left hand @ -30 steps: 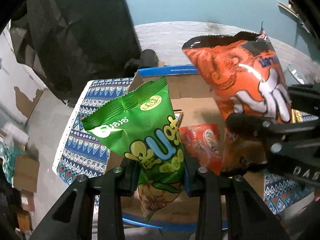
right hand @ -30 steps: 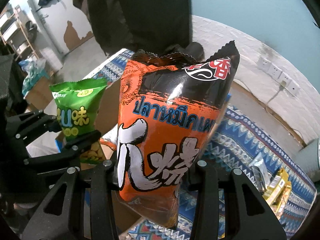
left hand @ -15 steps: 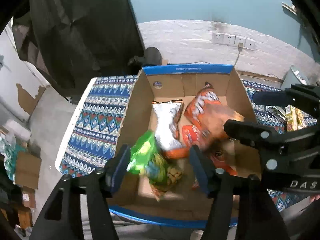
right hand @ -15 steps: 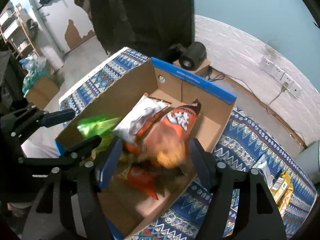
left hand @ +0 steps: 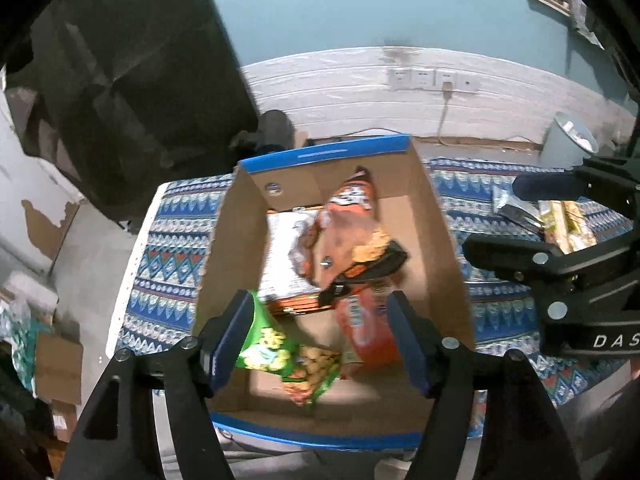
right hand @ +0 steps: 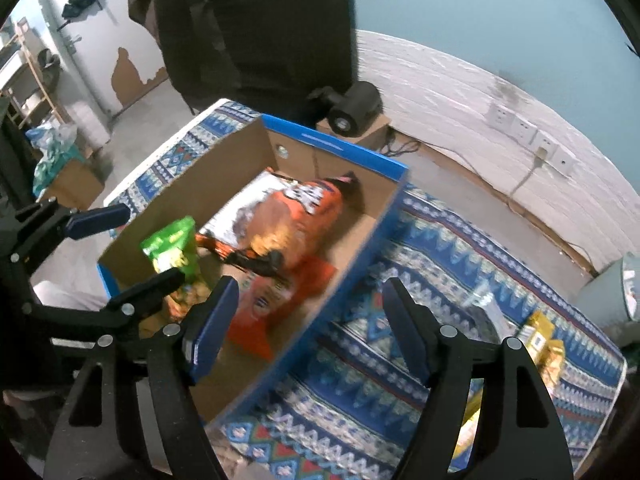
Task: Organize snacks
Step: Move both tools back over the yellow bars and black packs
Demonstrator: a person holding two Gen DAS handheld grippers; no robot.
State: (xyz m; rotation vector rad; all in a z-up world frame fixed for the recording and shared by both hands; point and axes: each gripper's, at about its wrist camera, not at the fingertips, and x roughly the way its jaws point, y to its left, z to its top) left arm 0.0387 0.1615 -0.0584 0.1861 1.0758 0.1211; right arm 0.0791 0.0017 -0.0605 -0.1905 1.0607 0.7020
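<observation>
- Landmark: cardboard box (left hand: pixel 436 248) with blue rim, standing on the patterned cloth (right hand: pixel 440 248) over the tabletop.
- Left gripper (left hand: pixel 320 336): jaws apart and opening. The green bag (left hand: pixel 288 360) shows between them in the left wrist view but lies down in the box at its near end; neither pad presses on it.
- Right gripper (right hand: pixel 308 328): jaws apart and opening, nothing between them. It hangs over the box's right wall and the cloth beside it.
- Box contents: green bag at the near end; orange bag (left hand: pixel 348 240) across the middle, long axis running roughly near-to-far; a white bag (left hand: pixel 284 256) partly under it on the left; a flat red packet (left hand: pixel 368 328) near the right wall. Picture is blurred, so the exact overlap is unclear.
- Remaining snacks: yellow packets (right hand: pixel 540 340) and a silvery packet (left hand: pixel 508 204) on the cloth, right of the box and well apart from it.
- Judgement: right gripper is nearer those packets, so the next pick probably falls to it.
</observation>
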